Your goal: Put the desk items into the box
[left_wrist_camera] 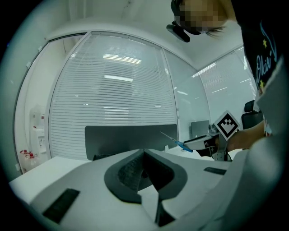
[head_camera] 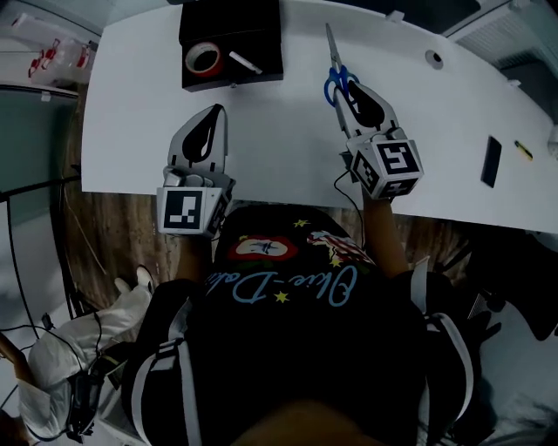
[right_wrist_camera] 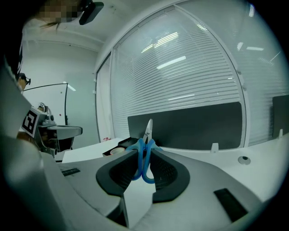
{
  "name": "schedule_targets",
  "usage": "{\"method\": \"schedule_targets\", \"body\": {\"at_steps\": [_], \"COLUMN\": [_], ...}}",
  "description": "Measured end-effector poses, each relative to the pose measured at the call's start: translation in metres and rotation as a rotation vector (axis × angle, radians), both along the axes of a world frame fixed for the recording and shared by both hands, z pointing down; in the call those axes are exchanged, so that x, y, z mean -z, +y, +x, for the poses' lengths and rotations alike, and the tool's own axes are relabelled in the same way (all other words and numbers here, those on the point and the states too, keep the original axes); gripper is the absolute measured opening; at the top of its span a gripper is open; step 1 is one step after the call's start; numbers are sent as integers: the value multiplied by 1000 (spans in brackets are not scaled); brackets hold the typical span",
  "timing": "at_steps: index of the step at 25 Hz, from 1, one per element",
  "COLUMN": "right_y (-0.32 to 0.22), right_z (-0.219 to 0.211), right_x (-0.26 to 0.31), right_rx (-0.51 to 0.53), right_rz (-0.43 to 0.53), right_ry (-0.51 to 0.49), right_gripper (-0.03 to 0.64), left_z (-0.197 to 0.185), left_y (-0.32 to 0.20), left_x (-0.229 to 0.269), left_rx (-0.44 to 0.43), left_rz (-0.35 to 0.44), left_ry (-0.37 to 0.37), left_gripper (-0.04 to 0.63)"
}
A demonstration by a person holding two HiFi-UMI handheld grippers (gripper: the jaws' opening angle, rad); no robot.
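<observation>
Tape roll (head_camera: 212, 69) in box (head_camera: 261, 26); scissors (head_camera: 334, 61) right of box.

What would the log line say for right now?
left gripper: shut, empty | right gripper: shut on scissors | box: tape inside, scissors not yet in

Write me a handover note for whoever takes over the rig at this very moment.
Left gripper: shut, empty, by the desk's near edge.
Right gripper: shut on the scissors, right of the box.
The box: far side of desk, holding tape and a white stick.
Done: those two are in.
Left: scissors; also a flat black item and a small yellow item at the desk's right end.
</observation>
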State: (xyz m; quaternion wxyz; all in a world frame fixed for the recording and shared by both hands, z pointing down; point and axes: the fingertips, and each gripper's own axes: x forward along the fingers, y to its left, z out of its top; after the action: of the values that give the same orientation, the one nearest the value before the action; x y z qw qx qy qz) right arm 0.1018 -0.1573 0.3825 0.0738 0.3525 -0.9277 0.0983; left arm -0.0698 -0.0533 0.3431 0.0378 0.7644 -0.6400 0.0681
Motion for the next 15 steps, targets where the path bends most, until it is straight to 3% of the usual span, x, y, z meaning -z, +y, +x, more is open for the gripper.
{"method": "schedule_targets", "body": {"at_steps": [15], "right_y": [-8], "right_z": [-98], "right_x": [-9], "right_rx": [152], "right_rz": [11], "right_ry": [51], "right_gripper": [103], "left_z": [-79], "left_y": [26], "left_x": [2], "left_rx": [146], "left_rz": [8], "left_ry": [-8], "left_gripper": [-3]}}
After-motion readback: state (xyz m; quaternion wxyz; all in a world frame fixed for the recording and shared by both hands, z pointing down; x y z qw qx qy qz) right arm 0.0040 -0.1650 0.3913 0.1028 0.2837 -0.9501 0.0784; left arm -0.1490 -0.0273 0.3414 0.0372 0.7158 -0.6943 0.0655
